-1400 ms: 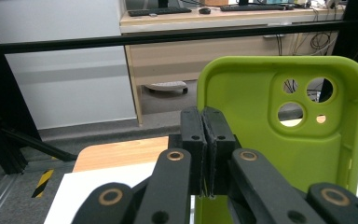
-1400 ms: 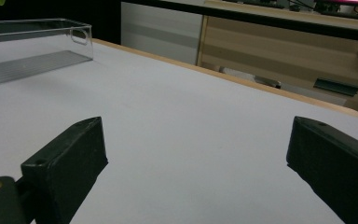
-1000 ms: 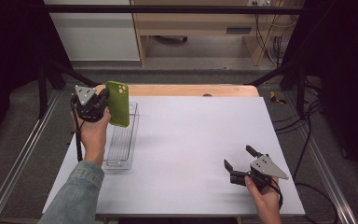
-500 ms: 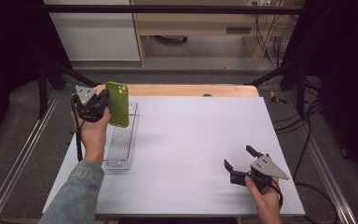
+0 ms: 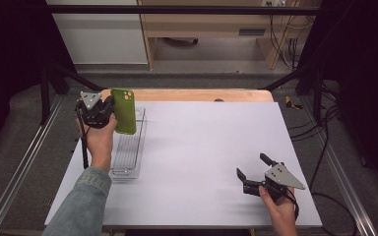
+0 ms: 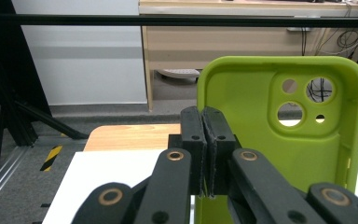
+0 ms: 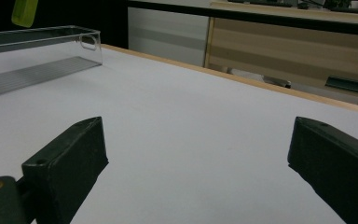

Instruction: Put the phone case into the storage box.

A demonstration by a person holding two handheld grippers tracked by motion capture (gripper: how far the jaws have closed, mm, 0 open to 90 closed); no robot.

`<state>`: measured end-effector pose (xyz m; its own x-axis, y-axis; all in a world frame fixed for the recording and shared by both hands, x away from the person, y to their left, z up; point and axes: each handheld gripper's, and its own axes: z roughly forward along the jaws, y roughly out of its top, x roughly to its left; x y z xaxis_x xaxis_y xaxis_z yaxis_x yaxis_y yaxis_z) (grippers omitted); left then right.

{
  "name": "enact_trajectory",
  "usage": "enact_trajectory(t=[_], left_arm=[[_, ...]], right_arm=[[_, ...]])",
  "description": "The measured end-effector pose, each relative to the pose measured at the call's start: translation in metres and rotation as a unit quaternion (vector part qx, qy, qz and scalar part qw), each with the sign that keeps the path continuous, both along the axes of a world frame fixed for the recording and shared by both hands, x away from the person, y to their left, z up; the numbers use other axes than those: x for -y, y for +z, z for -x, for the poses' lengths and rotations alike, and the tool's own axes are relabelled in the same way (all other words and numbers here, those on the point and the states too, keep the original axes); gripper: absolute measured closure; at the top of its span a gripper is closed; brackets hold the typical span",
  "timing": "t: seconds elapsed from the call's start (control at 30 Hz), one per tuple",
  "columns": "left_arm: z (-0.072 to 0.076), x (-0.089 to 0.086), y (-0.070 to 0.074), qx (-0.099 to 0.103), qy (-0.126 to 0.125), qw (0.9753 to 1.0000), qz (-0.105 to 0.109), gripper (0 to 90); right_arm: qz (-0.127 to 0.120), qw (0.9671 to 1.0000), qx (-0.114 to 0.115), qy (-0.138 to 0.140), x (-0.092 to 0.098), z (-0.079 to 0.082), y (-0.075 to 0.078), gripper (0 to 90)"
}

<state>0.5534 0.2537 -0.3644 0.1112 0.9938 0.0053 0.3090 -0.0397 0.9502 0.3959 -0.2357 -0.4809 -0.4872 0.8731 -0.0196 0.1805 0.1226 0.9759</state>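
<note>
The left tool (image 5: pixel 109 109) is clamping one long edge of a green phone case (image 5: pixel 123 111), holding it upright in the air above the far end of a clear plastic tray (image 5: pixel 128 156) on the left side of the white table (image 5: pixel 202 147). Gripping the thin side wall seems meant to keep the case vertical so it can be lowered into the narrow tray, though whether it is touching the tray is hard to tell from above. In the left gripper view, the case (image 6: pixel 279 135) is showing its hollow inside, soft-looking and matte lime green, with round camera cutouts near the top corner. The right tool (image 5: pixel 255 176) is resting low at the table's near right, jaws spread wide and grasping nothing.
</note>
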Motion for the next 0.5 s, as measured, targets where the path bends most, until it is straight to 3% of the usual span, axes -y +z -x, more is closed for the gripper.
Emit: enact_trajectory(t=[0.5], left_arm=[[-0.017,0.002,-0.016,-0.012,0.020,0.9997,0.001,87.6]], right_arm=[[-0.001,1.0000,0.001,0.004,0.001,0.000,0.000,4.5]])
